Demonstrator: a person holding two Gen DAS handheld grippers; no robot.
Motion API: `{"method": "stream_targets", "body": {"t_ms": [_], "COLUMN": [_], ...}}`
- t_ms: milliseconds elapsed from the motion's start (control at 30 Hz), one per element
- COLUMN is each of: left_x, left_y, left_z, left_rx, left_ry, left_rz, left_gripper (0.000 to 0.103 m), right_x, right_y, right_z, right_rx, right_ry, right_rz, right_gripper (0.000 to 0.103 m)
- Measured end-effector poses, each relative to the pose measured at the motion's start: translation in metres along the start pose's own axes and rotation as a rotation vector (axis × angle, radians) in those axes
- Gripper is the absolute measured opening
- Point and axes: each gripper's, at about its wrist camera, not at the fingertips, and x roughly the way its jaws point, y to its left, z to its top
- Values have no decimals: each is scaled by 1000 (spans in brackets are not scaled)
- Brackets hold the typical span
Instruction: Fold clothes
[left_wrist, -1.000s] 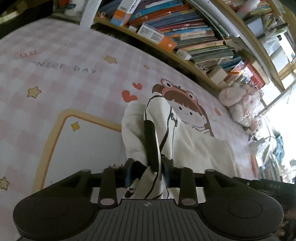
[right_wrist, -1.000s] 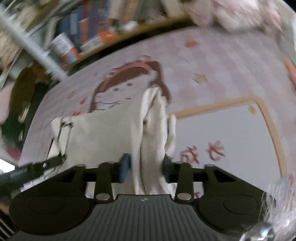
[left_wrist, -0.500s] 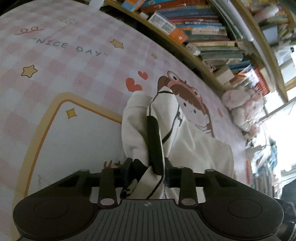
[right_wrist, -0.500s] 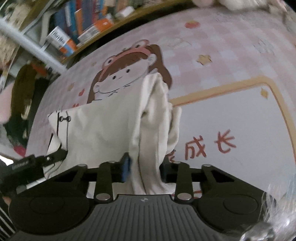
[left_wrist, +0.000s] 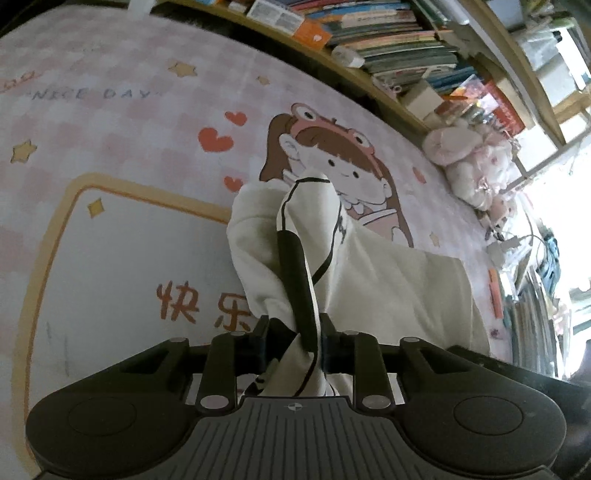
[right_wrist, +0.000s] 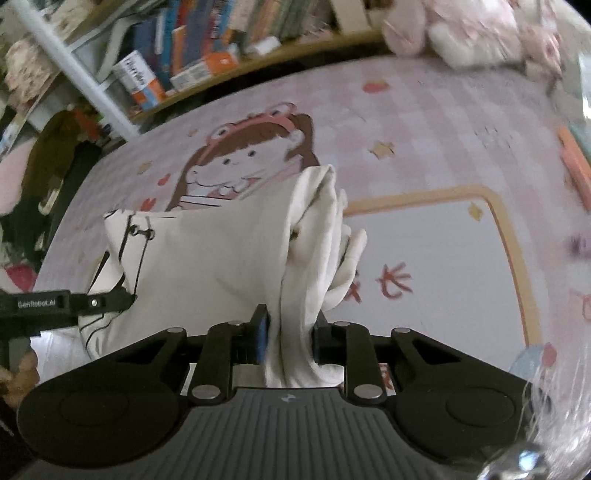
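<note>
— Two claws, what are they doing?
— Left gripper (left_wrist: 294, 334) pinches one bunched end of a cream garment (left_wrist: 388, 280), its jaws easing apart; right gripper (right_wrist: 289, 338) clamps the other end, jaws closing. The cloth hangs between them over a pink cartoon mat (left_wrist: 129, 122).
— Anything unclear?
— Fingertips are buried in fabric — bookshelves (right_wrist: 207, 48) blur behind.

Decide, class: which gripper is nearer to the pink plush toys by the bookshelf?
Right. The plush toys lie past the right gripper, on its side of the mat. The left gripper grips the cream garment's opposite end, with the garment stretching between it and the toys.
</note>
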Motion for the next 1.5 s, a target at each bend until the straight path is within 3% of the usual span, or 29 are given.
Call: {"method": "stream_targets", "body": {"t_ms": [233, 333, 367, 400, 467, 600, 700, 800, 867, 933, 1000, 1067, 1167, 1500], "left_x": [8, 9, 9, 9, 6, 4, 7, 9, 12, 13, 14, 15, 13, -5], "left_y": [9, 6, 4, 2, -9, -20, -11, -5, -3, -1, -3, -7, -13, -34], "left_z": [-3, -4, -5, -5, -8, -11, -11, -12, -12, -13, -13, -14, -16, -25], "left_rx": [-80, -83, -77, -73, -37, 9, -44, -67, -78, -101, -95, -69, -46, -50], "left_ry": [-21, -33, -35, -36, -50, -50, -43, -40, -38, -46, -50, -50, -62, -134], "left_rz": [-18, -14, -5, 6, 43, 64, 27, 14, 11, -7, -3, 15, 35, 1], "left_gripper": [37, 36, 35, 28, 25, 25, 26, 31, 33, 38, 37, 35, 25, 20], "right_x": [9, 11, 13, 15, 12, -1, 5, 9, 12, 12, 13, 15, 16, -14], "right_y": [-20, -22, -19, -15, 1, 26, 11, -7, -17, -21, -23, -20, -17, -9], "right_z": [-1, 1, 3, 4, 3, -4, -2, 1, 2, 2, 3, 3, 3, 5], "right_rx": [102, 105, 80, 49, -72, -294, -235, -123, -62, -46, -46, -69, -104, -268], "right_ry": [42, 46, 57, 67, 48, -27, 10, 35, 49, 45, 42, 47, 51, -71], "right_rz": [26, 49, 52, 57, 25, -40, -28, 9, 43, 74, 92, 96, 102, 108], "right_gripper": [43, 43, 34, 29, 23, 22, 23, 34, 48, 49, 47, 32, 25, 21]}}
